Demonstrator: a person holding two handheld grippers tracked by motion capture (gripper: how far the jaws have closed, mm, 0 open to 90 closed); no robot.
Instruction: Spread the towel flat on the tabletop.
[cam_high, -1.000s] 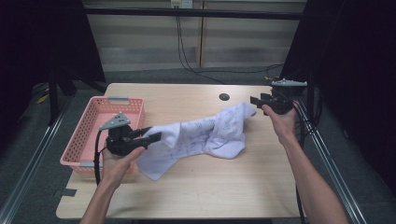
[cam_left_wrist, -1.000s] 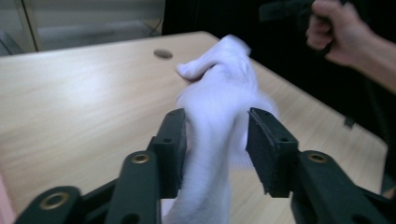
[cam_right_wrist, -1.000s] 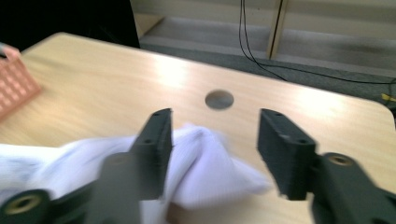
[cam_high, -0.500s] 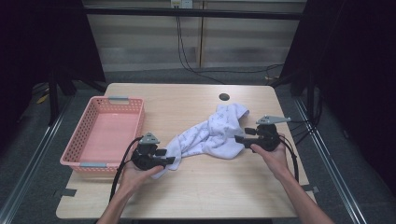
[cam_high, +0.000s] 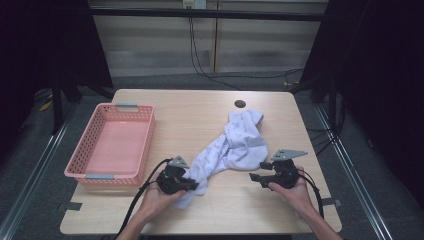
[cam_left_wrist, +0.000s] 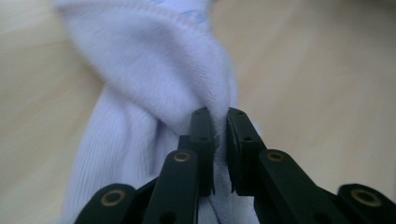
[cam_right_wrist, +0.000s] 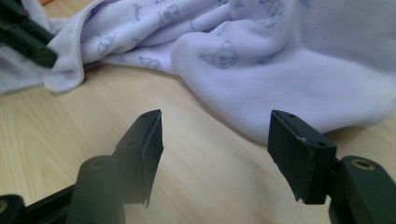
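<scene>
Pinching one white cloth (cam_high: 227, 150), the left gripper (cam_high: 192, 185) has just closed; the right gripper (cam_high: 254, 177) gapes empty beside one pink basket (cam_high: 90, 170).

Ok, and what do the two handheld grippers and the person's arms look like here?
Both are black two-jaw tools. The left gripper and right gripper each carry a grey three-cornered plate on top and trail a black cable toward the person. Up close, the jaws are flat black bars with brass-coloured rivets; the right fingertips end in square pads. The forearms are bare, with no sleeves in sight.
</scene>
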